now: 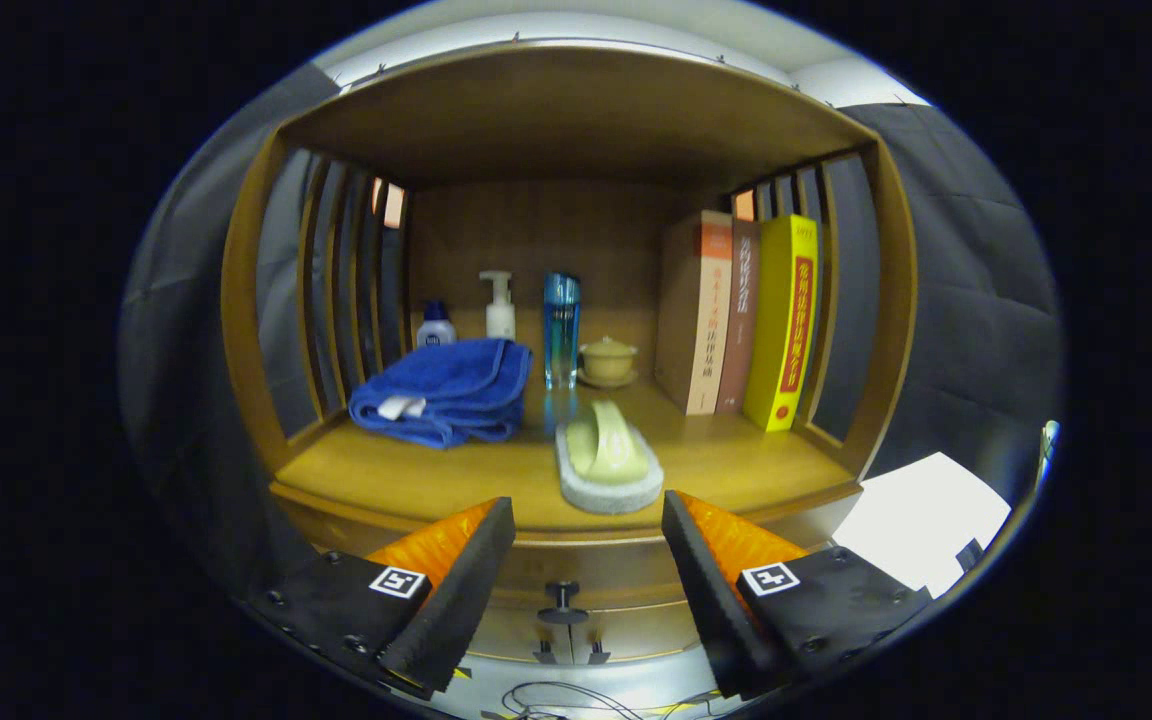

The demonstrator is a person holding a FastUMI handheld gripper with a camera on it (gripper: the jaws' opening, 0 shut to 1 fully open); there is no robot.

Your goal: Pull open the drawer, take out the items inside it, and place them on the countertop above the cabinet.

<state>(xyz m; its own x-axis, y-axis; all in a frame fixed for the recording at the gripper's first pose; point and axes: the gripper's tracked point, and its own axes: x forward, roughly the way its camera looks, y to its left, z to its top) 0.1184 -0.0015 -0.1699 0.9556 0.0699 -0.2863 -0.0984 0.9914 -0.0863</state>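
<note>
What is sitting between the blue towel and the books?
In the gripper view, a tall blue bottle and a small lidded cup stand between the towel and the books, with a scrub brush nearer the front. The gripper is open.
</note>
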